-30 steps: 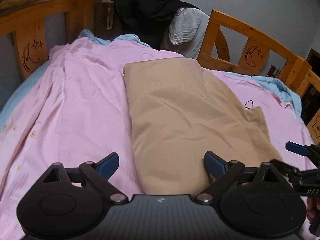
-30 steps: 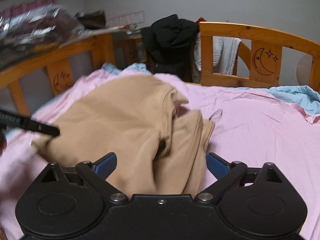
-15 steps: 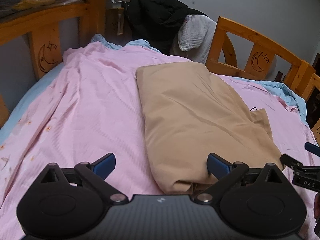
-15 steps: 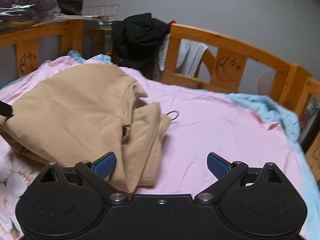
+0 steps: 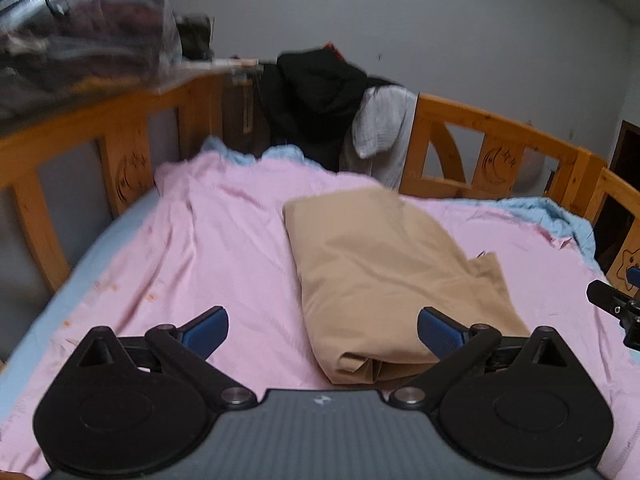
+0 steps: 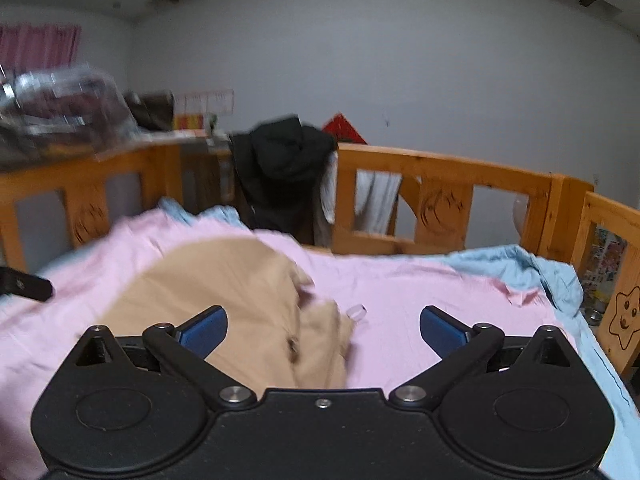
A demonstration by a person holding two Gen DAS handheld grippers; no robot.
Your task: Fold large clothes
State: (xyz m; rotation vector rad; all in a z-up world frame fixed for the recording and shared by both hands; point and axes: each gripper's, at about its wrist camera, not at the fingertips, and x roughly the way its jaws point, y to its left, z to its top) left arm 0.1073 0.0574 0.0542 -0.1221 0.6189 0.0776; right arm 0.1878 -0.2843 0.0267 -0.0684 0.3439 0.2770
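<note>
Item: tan garment (image 5: 384, 268), lying on the pink sheet (image 5: 224, 248) of a wooden-railed bed, toward the middle and slightly to the right in the left wrist view. Condition: already folded into a long, narrow, layered bundle, with stacked edges showing at its near end; a flap juts out on its right side, and in the right wrist view that side looks lumpy and uneven. Judged progress: the main folds appear done; what seems left is tidying the loose flap and perhaps one more fold across the length. Left gripper (image 5: 322, 330): fingers spread wide, holding nothing, raised above the near end of the bundle. Right gripper (image 6: 323, 330): fingers likewise spread, empty, above the bundle's right edge. Surroundings: blue bedding (image 6: 532, 268) bunched along the far right side; a black jacket (image 5: 316, 96) and a white cloth (image 5: 380, 124) draped over the orange wooden bed rail (image 5: 500, 128); a clear plastic bag of dark items (image 5: 80, 40) on a ledge at upper left, blurred. A small clear ring-like object (image 6: 357, 312) lies on the sheet just beside the garment; its nature cannot be told. Obstructions: nothing lies on the garment.
</note>
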